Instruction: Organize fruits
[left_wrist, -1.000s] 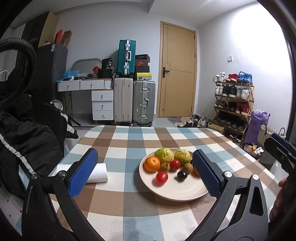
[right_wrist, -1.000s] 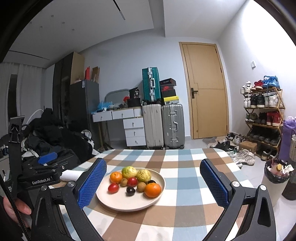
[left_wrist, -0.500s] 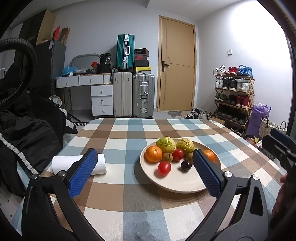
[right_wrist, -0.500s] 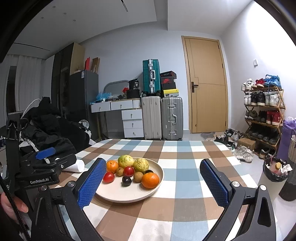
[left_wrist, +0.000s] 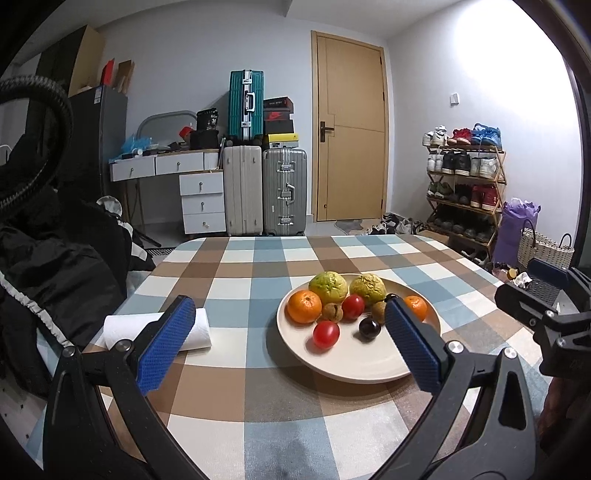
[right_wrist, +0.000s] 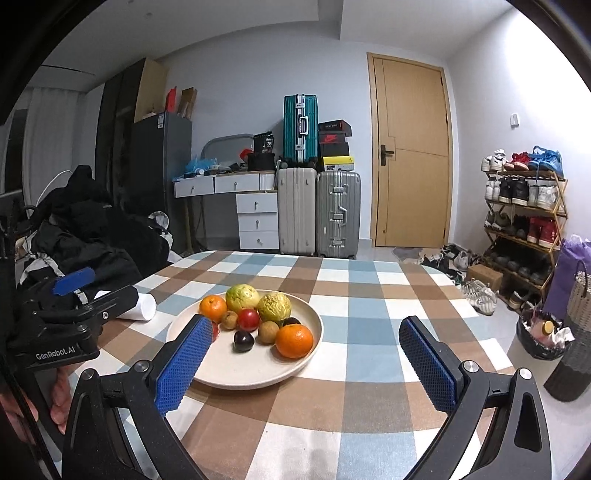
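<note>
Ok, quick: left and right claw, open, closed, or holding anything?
Left claw: open, holding nothing, above the table short of the plate.
Right claw: open, holding nothing, also short of the plate.

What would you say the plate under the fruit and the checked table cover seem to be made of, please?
The plate looks like cream ceramic or melamine: smooth, satin, with soft highlights along its rim. The table cover looks like woven cloth: matte checks with a slightly fuzzy surface, though coated fabric cannot be ruled out.

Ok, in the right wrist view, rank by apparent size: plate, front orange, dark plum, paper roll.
1. plate
2. front orange
3. dark plum
The paper roll is partly hidden by the left gripper, so unranked.
</note>
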